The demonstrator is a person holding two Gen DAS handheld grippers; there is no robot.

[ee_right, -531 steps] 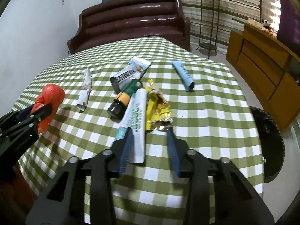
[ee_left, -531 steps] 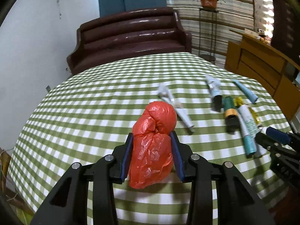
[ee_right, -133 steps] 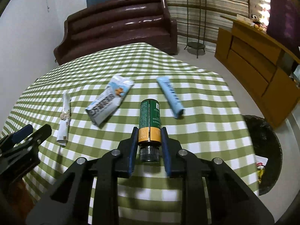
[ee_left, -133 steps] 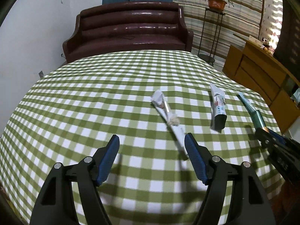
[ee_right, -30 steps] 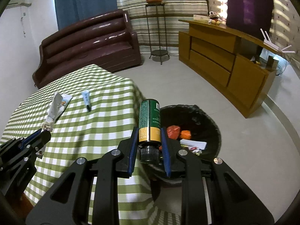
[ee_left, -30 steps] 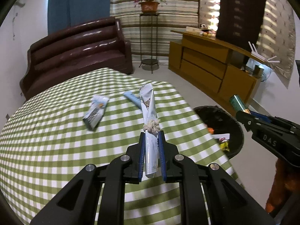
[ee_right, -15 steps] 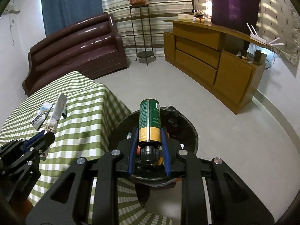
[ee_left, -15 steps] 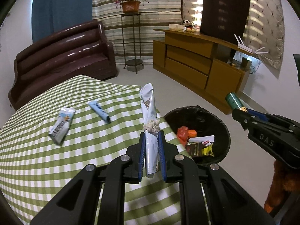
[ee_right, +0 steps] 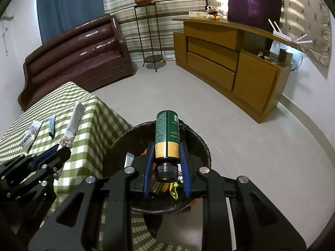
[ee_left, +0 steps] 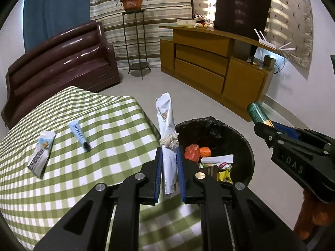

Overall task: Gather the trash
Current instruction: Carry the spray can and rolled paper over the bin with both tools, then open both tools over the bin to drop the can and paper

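My left gripper (ee_left: 169, 152) is shut on a silver rolled wrapper (ee_left: 165, 125) tied with string, held upright over the table's right edge beside the bin. My right gripper (ee_right: 167, 146) is shut on a green and yellow can (ee_right: 167, 135), cap toward me, hanging over the black-lined trash bin (ee_right: 201, 146). The bin (ee_left: 247, 146) stands on the floor by the table and holds a red bag, white paper and coloured wrappers. In the left wrist view the right gripper (ee_left: 263, 127) with the can (ee_left: 255, 113) shows at the right. The left gripper (ee_right: 58, 148) shows low on the left of the right wrist view.
On the green checked tablecloth (ee_left: 94, 146) lie a blue tube (ee_left: 77, 130) and a white packet (ee_left: 40, 153). Beyond stand a brown sofa (ee_left: 58, 62), a metal plant stand (ee_left: 136, 48) and a wooden sideboard (ee_left: 209, 67). Grey floor lies around the bin.
Both grippers have swung right and slightly down, from over the table toward the bin. The can now hangs above the bin opening; the wrapper has reached the table's edge.
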